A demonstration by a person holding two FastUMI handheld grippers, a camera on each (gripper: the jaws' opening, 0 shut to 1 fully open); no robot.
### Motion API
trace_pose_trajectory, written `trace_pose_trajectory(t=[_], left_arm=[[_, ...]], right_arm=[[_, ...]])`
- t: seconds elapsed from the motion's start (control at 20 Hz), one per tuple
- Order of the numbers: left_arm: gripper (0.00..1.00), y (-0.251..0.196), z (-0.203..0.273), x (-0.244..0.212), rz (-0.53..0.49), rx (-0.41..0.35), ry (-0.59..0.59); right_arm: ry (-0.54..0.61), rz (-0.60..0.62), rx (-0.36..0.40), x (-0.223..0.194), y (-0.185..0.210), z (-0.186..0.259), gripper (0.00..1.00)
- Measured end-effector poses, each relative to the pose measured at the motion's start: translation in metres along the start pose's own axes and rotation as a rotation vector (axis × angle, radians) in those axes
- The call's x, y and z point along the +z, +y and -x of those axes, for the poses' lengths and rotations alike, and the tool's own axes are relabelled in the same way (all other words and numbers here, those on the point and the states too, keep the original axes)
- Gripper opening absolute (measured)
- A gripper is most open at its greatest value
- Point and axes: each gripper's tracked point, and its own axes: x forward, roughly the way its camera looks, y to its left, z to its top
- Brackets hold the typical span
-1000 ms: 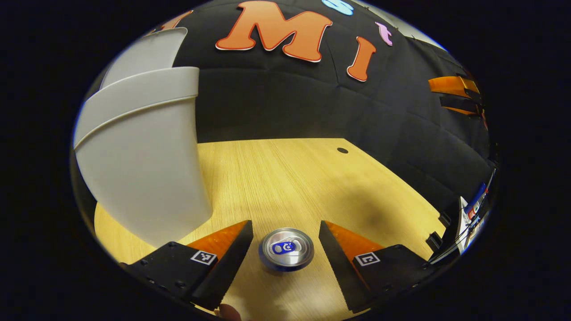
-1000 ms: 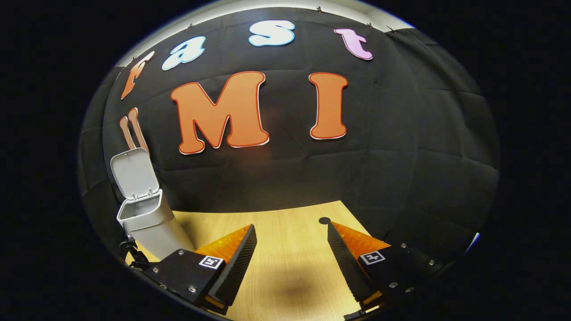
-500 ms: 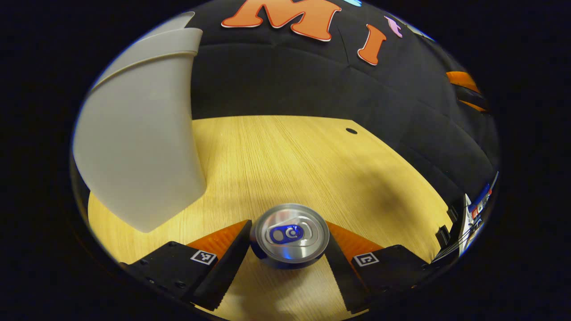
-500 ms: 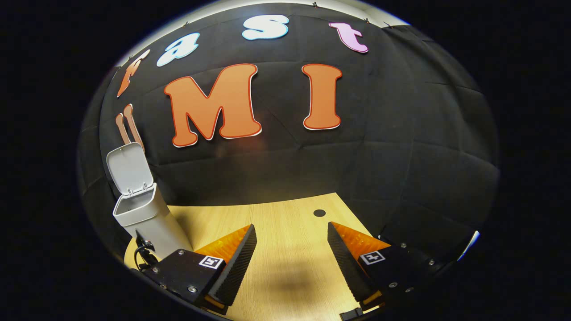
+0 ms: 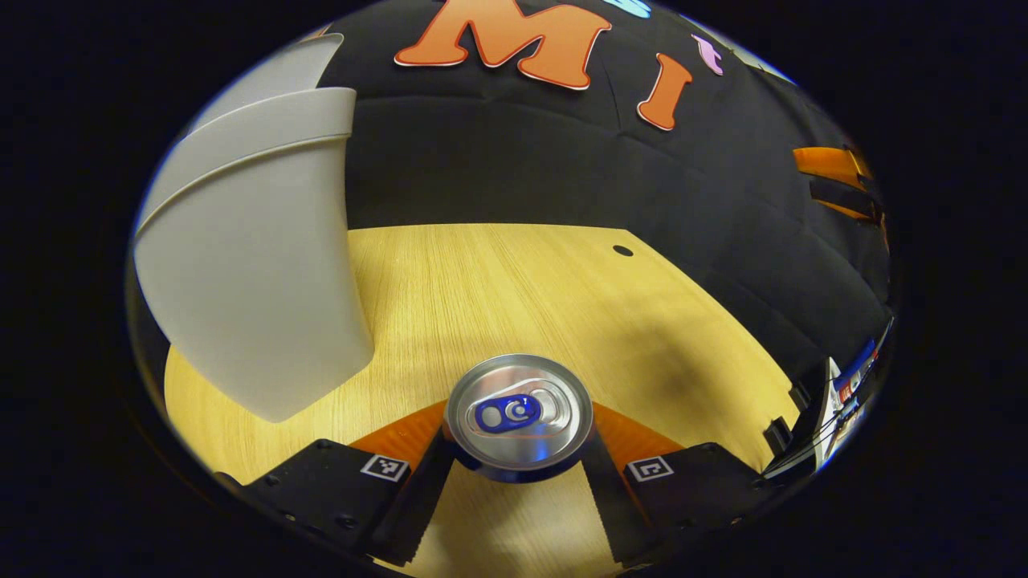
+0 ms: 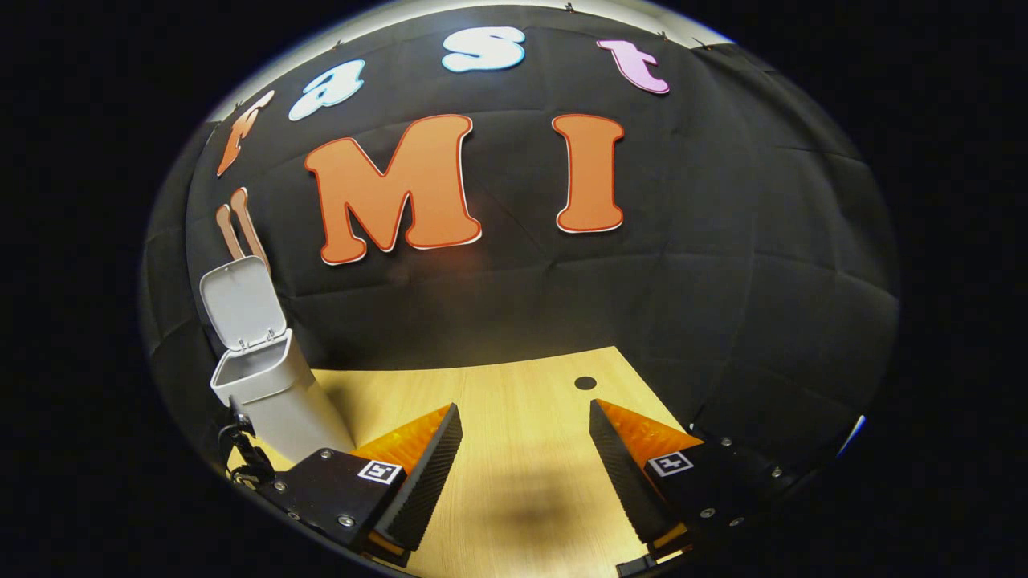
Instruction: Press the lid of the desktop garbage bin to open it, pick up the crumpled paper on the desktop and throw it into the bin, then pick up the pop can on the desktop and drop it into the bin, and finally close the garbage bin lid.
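Left gripper view: the left gripper (image 5: 518, 482) grasps the pop can (image 5: 519, 416), upright over the worktop (image 5: 498, 289), top toward the camera, beside the bin (image 5: 249, 265). The right gripper (image 6: 522, 466) is spread apart.

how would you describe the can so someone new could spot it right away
Start at the wooden table with the tall grey bin. The can stands upright beside the bin, between the left gripper's fingers. Its shiny silver top with a blue tab sets it apart.
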Motion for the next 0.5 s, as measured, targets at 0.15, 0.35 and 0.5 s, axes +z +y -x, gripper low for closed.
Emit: trace_pose_trajectory(t=[0.15,0.35,0.5], left_arm=[[0.83,-0.001,0.011,0.013,-0.022,-0.014,-0.011],[0.83,-0.008,0.067,0.067,-0.026,-0.039,-0.111],[0.82,0.002,0.112,0.133,0.005,-0.039,-0.246]], right_arm=[[-0.009,-0.012,0.033,0.004,0.011,-0.001,0.95],[-0.022,-0.033,0.077,0.008,0.027,-0.004,0.95],[-0.028,-0.036,0.11,0.011,0.04,-0.006,0.95]])
